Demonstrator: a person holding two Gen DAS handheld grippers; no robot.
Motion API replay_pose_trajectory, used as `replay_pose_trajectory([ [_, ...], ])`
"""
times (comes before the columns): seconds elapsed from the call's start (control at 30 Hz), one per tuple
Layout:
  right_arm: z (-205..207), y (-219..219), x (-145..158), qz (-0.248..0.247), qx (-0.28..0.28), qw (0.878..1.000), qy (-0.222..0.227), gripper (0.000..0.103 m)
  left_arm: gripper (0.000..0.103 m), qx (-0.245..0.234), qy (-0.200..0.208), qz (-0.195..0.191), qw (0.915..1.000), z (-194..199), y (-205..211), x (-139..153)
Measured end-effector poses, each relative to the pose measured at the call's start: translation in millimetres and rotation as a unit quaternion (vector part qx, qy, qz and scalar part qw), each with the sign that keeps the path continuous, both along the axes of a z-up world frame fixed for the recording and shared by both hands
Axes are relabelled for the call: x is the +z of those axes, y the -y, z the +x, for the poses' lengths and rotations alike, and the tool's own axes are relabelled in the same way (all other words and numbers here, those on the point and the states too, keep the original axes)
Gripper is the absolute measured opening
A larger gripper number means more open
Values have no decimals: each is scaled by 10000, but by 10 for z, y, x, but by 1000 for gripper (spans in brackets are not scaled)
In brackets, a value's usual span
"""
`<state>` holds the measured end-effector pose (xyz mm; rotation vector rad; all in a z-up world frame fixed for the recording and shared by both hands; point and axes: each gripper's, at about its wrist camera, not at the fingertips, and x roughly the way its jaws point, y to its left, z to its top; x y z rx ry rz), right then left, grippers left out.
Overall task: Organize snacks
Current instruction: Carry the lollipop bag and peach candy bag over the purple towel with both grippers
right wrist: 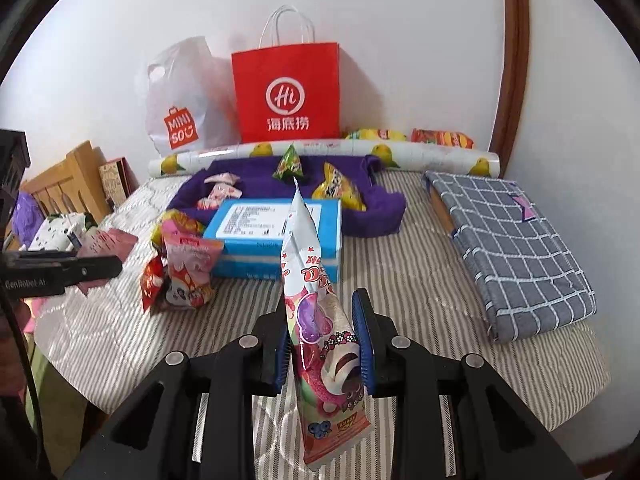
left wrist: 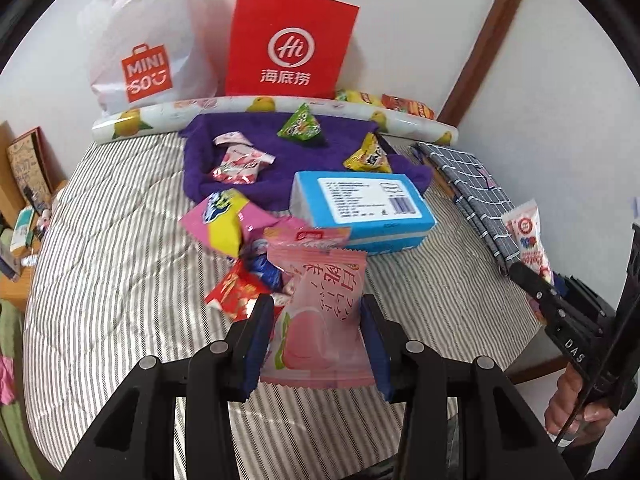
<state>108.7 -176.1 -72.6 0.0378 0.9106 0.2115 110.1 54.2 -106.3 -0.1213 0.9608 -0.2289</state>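
Over the bed (left wrist: 100,280), tongs (left wrist: 316,340) clamp the pink packet (left wrist: 320,320).

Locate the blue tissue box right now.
The blue tissue box lies mid-bed on the striped mattress, its far end on the purple towel, with the loose snack pile to its left in both views.

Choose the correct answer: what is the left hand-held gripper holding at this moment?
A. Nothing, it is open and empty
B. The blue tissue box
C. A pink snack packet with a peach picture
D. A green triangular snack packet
C: in the left wrist view, the left hand-held gripper has its two fingers closed against the sides of the pink peach packet, held above the striped bed cover.
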Motion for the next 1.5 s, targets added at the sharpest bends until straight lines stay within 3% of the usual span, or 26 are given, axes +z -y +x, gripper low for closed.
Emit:
replay_pose_trajectory([
  [0.53,523,51,236,148,-86,9996,223,28,42,-155,48,-272,9995,536,130,169],
  [1.5,1090,-144,93,143,34,9999,81,28,42,-189,95,-330,9992,1127,110,206],
])
